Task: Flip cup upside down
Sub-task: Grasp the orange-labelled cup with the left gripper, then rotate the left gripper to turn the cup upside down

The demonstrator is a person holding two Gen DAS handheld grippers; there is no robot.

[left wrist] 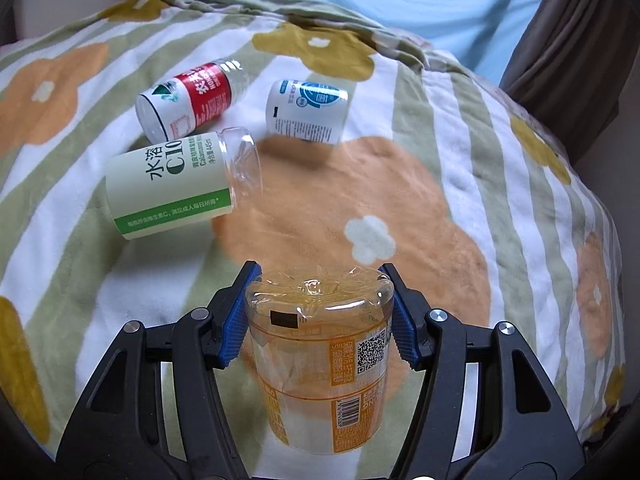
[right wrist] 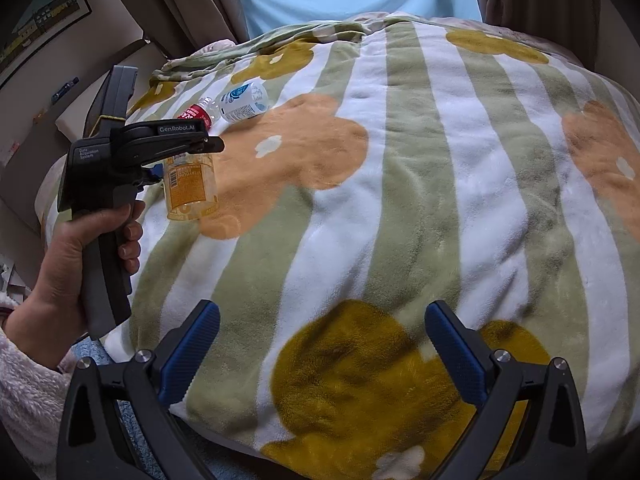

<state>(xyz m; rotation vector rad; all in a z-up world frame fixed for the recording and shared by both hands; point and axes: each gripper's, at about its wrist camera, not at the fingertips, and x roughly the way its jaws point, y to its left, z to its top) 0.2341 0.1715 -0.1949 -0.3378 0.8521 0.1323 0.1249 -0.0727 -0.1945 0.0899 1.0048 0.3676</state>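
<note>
Left gripper point(left wrist: 320, 280), closed on the orange-labelled clear cup point(left wrist: 320, 360): the two blue pads point(left wrist: 236, 320) press on opposite sides of the wall just under the moulded base, which faces up and away from the camera. In the right wrist view the same cup point(right wrist: 191, 184) hangs base-up under the left gripper point(right wrist: 188, 148), its open rim lowest and close to, or perhaps touching, the blanket point(right wrist: 400, 160); contact cannot be judged. The inversion thus appears nearly complete, and the step in hand is the set-down.

To do it well: keep the rim level with the bedding, lower until the whole rim seats, then release the pads evenly. The blanket is soft and domed, so a tilted rim is likely to tip the light cup; the flatter orange flower patch point(left wrist: 360, 208) ahead looks a sounder landing spot than the slope.

Farther out on the blanket point(left wrist: 460, 140) lie three more cut-bottle cups: a green-labelled one point(left wrist: 172, 184) on its side, a red-labelled one point(left wrist: 188, 98) on its side behind it, and a white-and-blue one point(left wrist: 306, 111), tilted. All are well apart from the held cup.

Right gripper point(right wrist: 322, 344): jaws spread wide, holding nothing, poised over the near edge of the blanket, well away from the work. The person's left hand point(right wrist: 60, 256) grips the left tool's handle.
</note>
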